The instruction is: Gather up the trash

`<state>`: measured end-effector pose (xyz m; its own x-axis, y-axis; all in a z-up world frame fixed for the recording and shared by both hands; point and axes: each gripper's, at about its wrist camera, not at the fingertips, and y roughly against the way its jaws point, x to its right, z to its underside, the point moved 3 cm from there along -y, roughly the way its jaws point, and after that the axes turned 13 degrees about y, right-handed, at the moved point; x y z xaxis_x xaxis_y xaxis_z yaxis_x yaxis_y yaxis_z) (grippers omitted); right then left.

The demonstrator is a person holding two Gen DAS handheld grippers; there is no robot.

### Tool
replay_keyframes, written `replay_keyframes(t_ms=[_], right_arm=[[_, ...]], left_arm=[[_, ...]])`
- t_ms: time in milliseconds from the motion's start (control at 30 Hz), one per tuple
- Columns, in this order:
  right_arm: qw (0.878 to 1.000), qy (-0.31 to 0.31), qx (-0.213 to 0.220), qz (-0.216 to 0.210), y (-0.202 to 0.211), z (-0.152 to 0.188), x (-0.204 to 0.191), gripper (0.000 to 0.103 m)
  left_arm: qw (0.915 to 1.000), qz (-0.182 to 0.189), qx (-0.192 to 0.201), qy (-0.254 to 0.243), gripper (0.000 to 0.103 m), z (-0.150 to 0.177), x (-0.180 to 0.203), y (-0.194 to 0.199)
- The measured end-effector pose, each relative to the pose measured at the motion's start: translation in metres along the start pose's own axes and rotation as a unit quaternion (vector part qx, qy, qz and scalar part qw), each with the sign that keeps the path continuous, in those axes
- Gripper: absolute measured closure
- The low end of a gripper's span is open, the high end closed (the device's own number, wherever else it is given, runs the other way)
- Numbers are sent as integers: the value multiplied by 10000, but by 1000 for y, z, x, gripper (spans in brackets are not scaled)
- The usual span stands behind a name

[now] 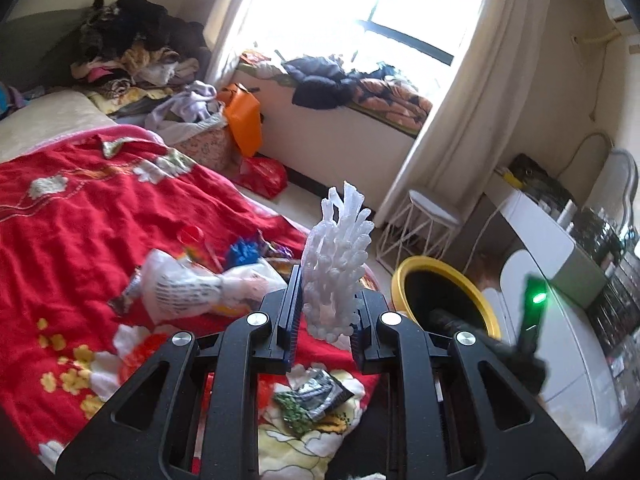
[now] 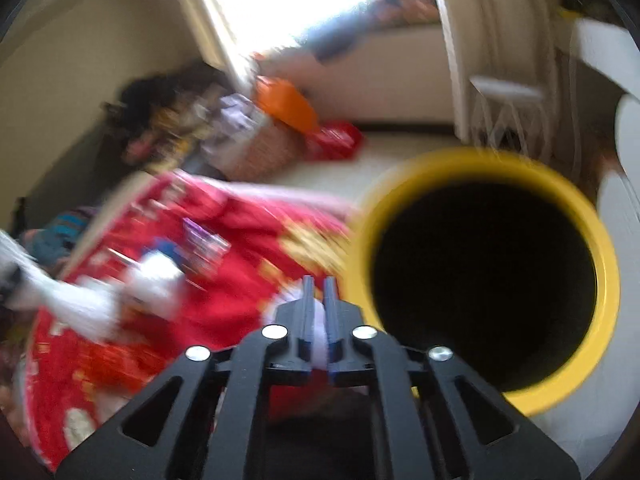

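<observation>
My left gripper is shut on a white foam fruit net and holds it upright above the red bedspread. A yellow-rimmed black bin stands just right of the bed's corner; it fills the right of the right wrist view. My right gripper has its jaws almost closed with nothing clearly between them, beside the bin's left rim. The right wrist view is blurred. On the bed lie a white plastic bag, a dark snack wrapper and other small wrappers.
A white wire stool and a white desk stand right of the bin. A basket of clothes with an orange bag and a red bag sit on the floor by the window seat. Clothes pile at the bed's head.
</observation>
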<state>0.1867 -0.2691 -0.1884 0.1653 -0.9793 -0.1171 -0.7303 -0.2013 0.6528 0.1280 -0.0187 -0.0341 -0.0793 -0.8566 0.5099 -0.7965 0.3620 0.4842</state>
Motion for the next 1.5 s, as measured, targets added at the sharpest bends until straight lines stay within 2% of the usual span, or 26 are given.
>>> replay_keyframes(t_ms=[33,100,300,433,867,1000,1133,1200,1267,1333,1367,1433,1500], right_arm=[[9999,57,-88,106,-6,6,2,85],[9999,57,-109,-6,-10,8,4,79],[9999,39,23,-166,-1,12,1,78],[9995,-243,124,-130,7,9,17,78],[9946,-633,458,684,48,16,89,72],[9918,-757,477,914,57,20,108,68],[9885,-836,477,1166,65,23,120,56],[9861,-916,506,1290,69,24,128,51],[9835,-1016,572,1387,75,26,136,42],[9803,-1113,617,1512,79,28,143,38],[9791,-1172,637,1537,81,30,147,37],[9774,-1257,649,1569,83,32,153,35],[9769,-1296,650,1568,85,35,157,34]], left_arm=[[10000,7,-36,-52,88,3,3,-4],[9999,32,-103,-116,88,7,8,-9],[9997,95,-190,-127,88,10,18,-22],[9992,194,-307,-193,88,13,31,-36],[9934,604,-799,-565,88,40,98,-89],[9909,617,-947,-729,88,49,117,-107],[9883,565,-1084,-915,87,56,135,-126],[9871,542,-1143,-983,80,59,142,-136],[9855,573,-1199,-1053,66,63,152,-146],[9840,604,-1232,-1140,59,66,161,-154],[9834,605,-1238,-1179,51,67,165,-157],[9829,656,-1237,-1199,44,68,169,-161],[9836,639,-1178,-1205,32,66,172,-162]])
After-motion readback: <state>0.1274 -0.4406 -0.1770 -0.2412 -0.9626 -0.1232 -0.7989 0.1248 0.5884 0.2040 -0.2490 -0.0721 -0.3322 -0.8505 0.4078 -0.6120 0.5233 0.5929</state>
